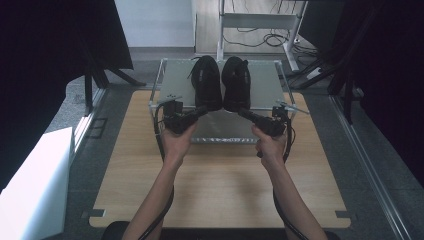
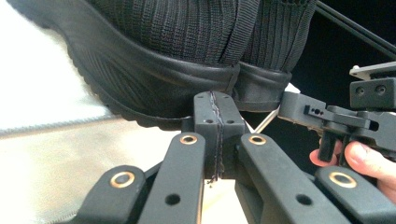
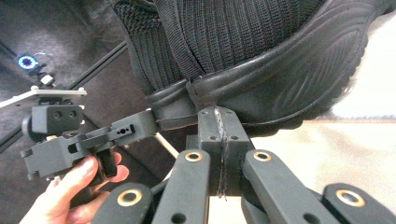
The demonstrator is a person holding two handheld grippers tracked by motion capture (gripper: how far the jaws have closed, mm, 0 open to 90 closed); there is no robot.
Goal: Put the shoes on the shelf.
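Both the left gripper (image 1: pixel 201 111) and the right gripper (image 1: pixel 243 112) — jaws fully closed, empty — press the heels of two black knit shoes (image 1: pixel 222 82) on the metal rack (image 1: pixel 172 80) at upper centre — likely nudging next.

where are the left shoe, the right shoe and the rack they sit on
left shoe (image 1: pixel 206 82), high view, on its upper
right shoe (image 1: pixel 236 82), high view, on its upper
rack (image 1: pixel 177 80), high view, on the bare top shelf

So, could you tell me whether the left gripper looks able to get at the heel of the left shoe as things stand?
Probably yes: the left gripper, jaws shut, already sits at the heel of the left shoe on the rack, with nothing between them. The right shoe stands alongside, out of the way.
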